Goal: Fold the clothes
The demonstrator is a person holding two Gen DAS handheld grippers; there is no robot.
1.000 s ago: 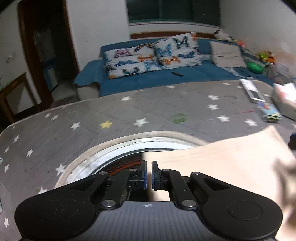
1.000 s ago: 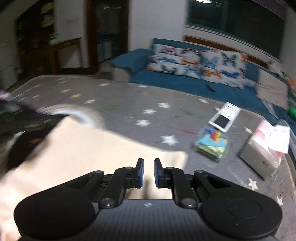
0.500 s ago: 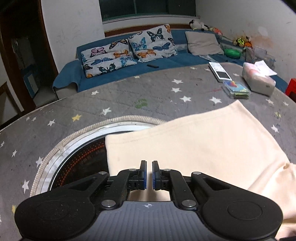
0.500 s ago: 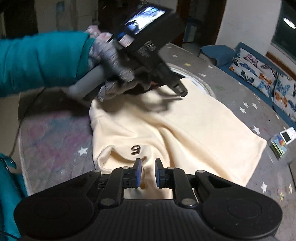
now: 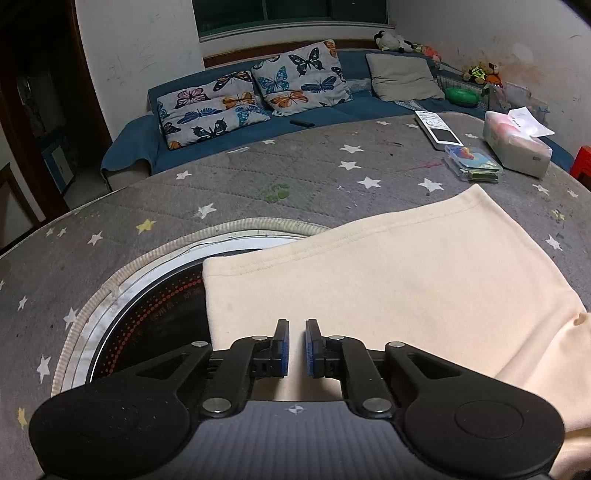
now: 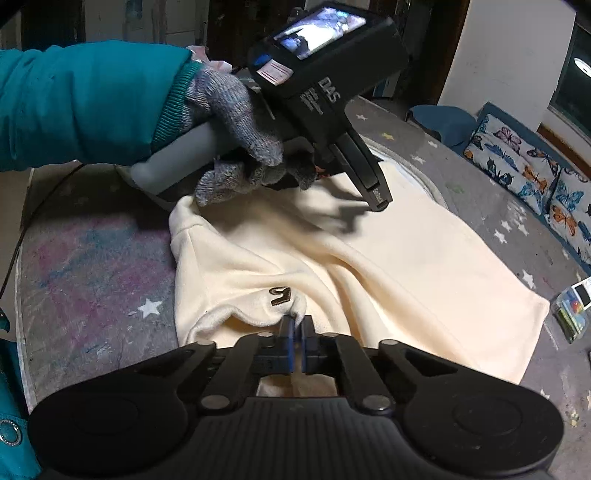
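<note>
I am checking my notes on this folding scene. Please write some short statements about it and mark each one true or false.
1. The cream garment lies on a grey star-patterned cover. True.
2. The right hand-held gripper pinches a fold of the garment. True.
3. The left hand-held gripper is clamped on the garment. False: its jaws stand apart, above the cloth.
4. The hand holding the left device is bare. False: the hand wears a knitted glove.
5. The sofa cushions show butterflies. True.

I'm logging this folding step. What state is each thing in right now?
Left tool: slightly open above the cloth, gripping nothing.
Right tool: shut on a raised fold.
Cream garment: spread on the table, rumpled near the right tool.
Tissue pack: open, tissue sticking out.
Left tool's screen: lit.
</note>
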